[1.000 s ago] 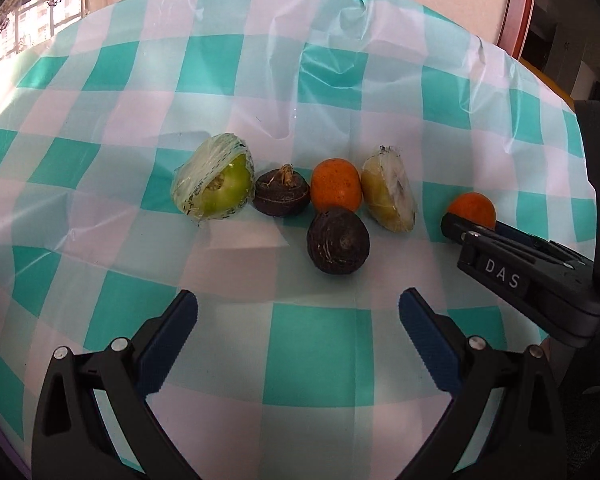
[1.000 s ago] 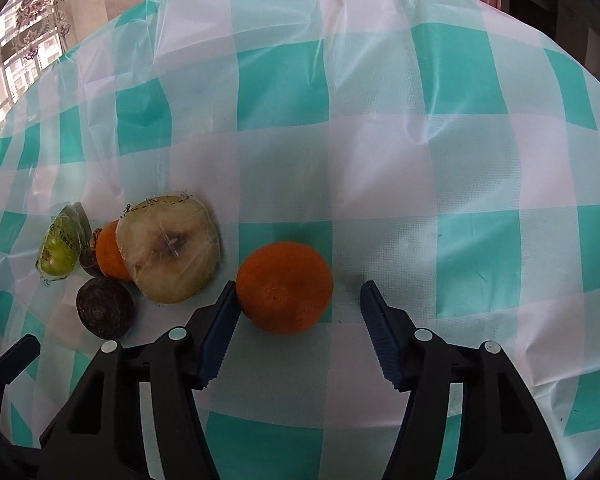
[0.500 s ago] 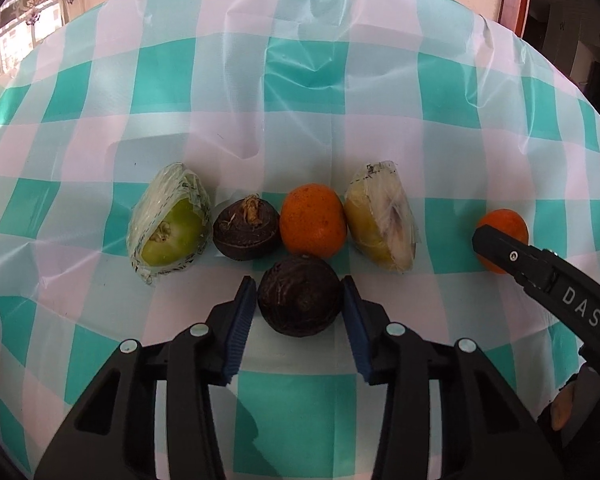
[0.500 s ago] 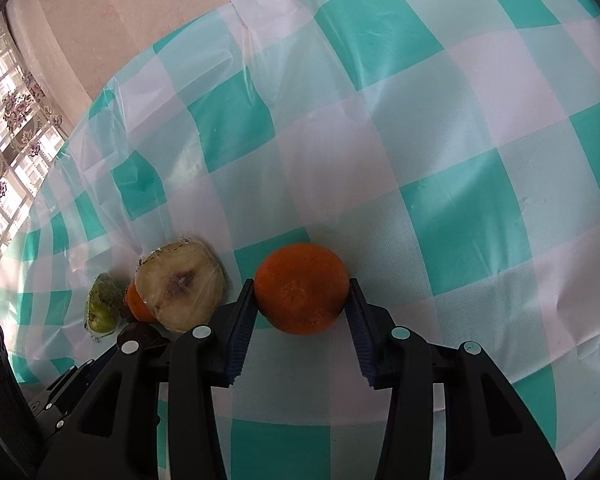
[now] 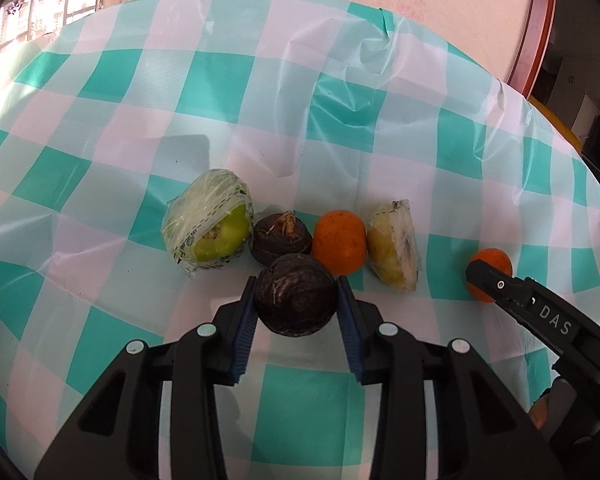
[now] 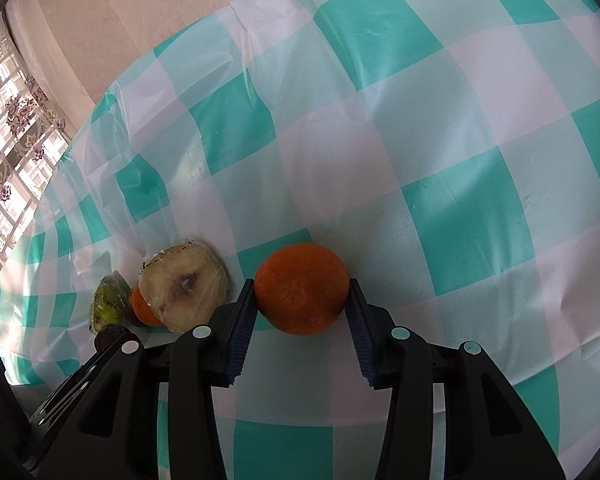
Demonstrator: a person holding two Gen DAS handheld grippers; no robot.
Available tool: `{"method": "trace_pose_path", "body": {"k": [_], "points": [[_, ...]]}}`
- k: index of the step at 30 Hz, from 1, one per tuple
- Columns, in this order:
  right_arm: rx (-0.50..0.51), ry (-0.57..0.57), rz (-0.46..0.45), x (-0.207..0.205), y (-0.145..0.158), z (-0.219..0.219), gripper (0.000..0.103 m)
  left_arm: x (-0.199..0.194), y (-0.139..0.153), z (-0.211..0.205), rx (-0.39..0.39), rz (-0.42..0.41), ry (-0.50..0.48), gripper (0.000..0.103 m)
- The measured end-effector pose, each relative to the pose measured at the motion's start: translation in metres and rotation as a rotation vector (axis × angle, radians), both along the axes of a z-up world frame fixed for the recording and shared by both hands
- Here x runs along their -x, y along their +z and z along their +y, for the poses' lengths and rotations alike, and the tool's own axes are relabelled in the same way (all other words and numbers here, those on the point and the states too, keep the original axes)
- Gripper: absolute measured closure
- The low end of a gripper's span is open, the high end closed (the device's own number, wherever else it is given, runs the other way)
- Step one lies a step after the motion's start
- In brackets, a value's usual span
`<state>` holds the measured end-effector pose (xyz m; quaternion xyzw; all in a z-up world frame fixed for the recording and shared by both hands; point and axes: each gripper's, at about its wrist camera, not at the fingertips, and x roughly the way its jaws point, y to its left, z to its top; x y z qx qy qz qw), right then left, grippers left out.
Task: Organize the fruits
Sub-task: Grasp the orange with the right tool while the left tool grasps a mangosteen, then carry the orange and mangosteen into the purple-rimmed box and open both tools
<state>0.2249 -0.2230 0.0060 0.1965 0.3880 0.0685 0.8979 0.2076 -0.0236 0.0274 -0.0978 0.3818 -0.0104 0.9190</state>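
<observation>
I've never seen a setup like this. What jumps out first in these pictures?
Two black tongs with blue pads each clamp a fruit above a teal-and-white checked plastic tablecloth: the left tongs grip a dark purple-brown round fruit, the right tongs a bright orange tangerine. Just beyond the left tongs lies a row: a plastic-wrapped green fruit half, another dark round fruit, a second tangerine and a wrapped yellowish fruit half.

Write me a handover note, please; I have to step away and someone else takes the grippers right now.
Left gripper: shut on the dark fruit, just in front of the row.
Right gripper: shut on the loose orange, off to the right.
Row on the tablecloth: wrapped green fruit, second dark fruit, second orange, wrapped yellow fruit.
Done: both grasps.
Left: place both held fruits, probably beside their matches.
</observation>
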Motion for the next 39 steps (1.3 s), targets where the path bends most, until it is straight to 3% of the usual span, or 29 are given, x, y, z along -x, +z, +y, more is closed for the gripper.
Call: {"method": "trace_pose_path", "body": {"k": [8,17,24,39], "points": [[-0.023,0.022,-0.048,0.010,0.006,-0.002,0.059,0.023,-0.004,0.010,0.017,-0.002,0.046,0.065],[-0.062,0.053,-0.100,0.045,0.012,-0.001,0.059,0.080,-0.002,0.014,0.059,-0.029,0.087,0.065],[-0.106,0.083,-0.087,0.086,0.011,0.012,0.059,0.119,-0.008,0.026,0.148,-0.016,0.117,0.065],[-0.085,0.158,-0.083,0.185,0.007,0.042,0.059,0.207,-0.015,0.032,0.141,-0.024,0.091,0.065]]}}
